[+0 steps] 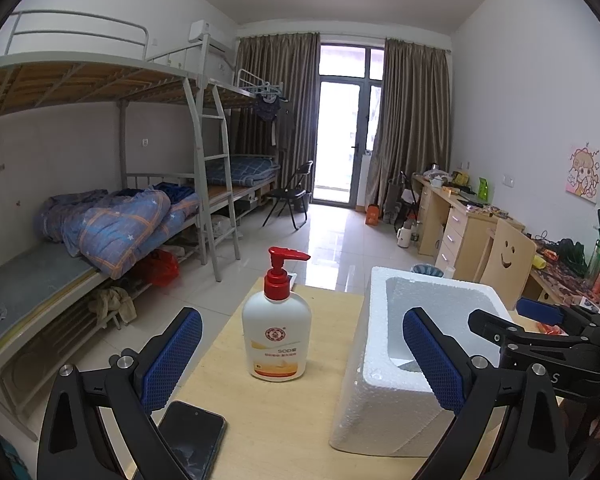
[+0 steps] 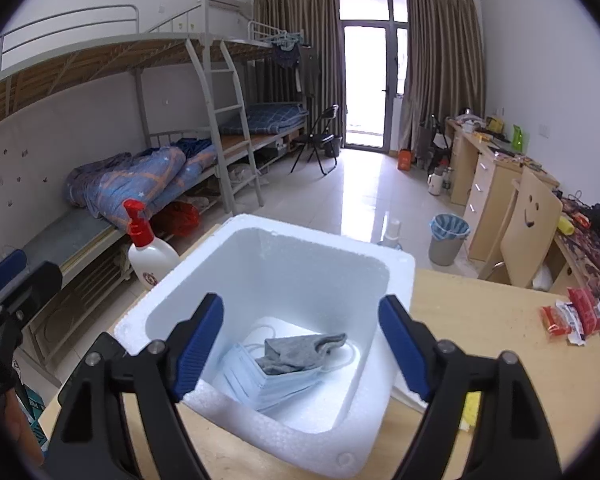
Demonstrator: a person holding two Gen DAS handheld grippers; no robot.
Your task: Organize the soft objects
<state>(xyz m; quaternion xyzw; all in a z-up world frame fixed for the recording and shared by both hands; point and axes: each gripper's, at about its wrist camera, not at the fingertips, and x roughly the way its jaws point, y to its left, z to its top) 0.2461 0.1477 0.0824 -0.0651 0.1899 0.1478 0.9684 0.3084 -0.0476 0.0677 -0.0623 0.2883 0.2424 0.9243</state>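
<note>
A white foam box [image 2: 396, 272] stands on the wooden table [image 2: 480, 320]. Inside it lie a stack of light blue face masks [image 2: 268, 380] with a grey sock [image 2: 296, 350] on top. My right gripper [image 2: 300, 344] is open and empty, hovering just above the box's opening. My left gripper [image 1: 300, 360] is open and empty, to the left of the box [image 1: 380, 400], with a white lotion pump bottle [image 1: 277, 332] standing between its fingers' line of sight, farther out. The right gripper also shows in the left wrist view [image 1: 516, 320].
A black phone [image 1: 192, 440] lies on the table near the left gripper. Red snack packets [image 2: 572, 316] and a yellow item [image 2: 471, 406] lie right of the box. The lotion bottle [image 2: 148, 252] stands left of the box. Bunk beds, desks and a bin stand beyond.
</note>
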